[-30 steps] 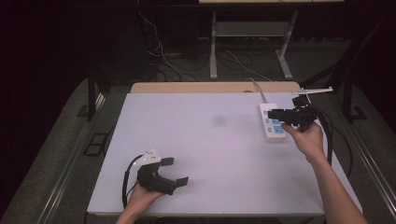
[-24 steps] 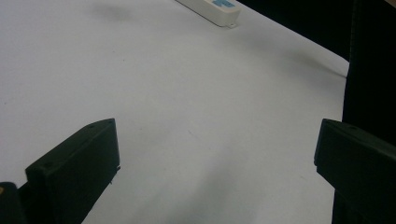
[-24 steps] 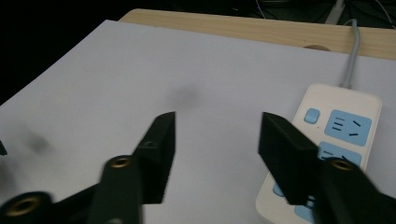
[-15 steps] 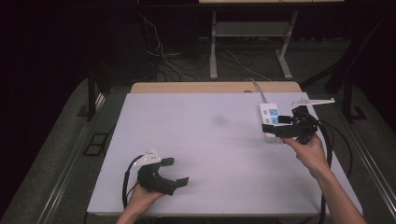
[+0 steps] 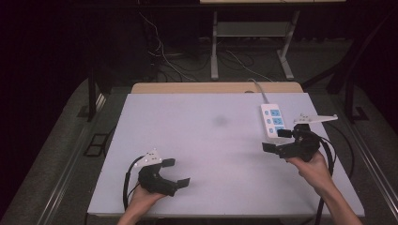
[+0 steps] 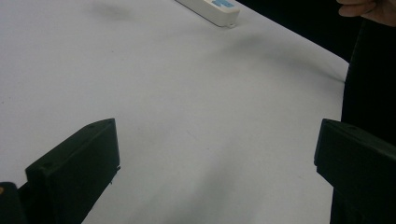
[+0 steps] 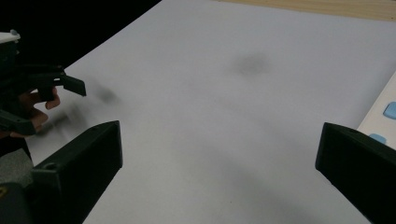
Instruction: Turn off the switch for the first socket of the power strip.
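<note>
A white power strip (image 5: 272,120) with blue sockets lies near the right edge of the white table (image 5: 211,140). Its near end (image 6: 212,9) shows at the top of the left gripper view, and its edge (image 7: 380,123) at the right of the right gripper view. My right gripper (image 5: 278,140) is held just in front of the strip, jaws wide apart and empty, pointing left across the table. My left gripper (image 5: 176,172) rests low at the front left, open, nothing between its jaws. In the right gripper view the left gripper (image 7: 42,88) sits far off at the left.
A faint dark smudge (image 5: 219,121) marks the table's middle. A wooden board edge (image 5: 216,87) runs behind the table. Cables (image 5: 159,51) and a metal stand (image 5: 214,47) sit on the floor beyond. The strip's cord (image 5: 258,89) trails off the back.
My right gripper has drawn back from the power strip toward the person and turned leftward, ending lower and nearer the front. The left gripper has stayed in place.
</note>
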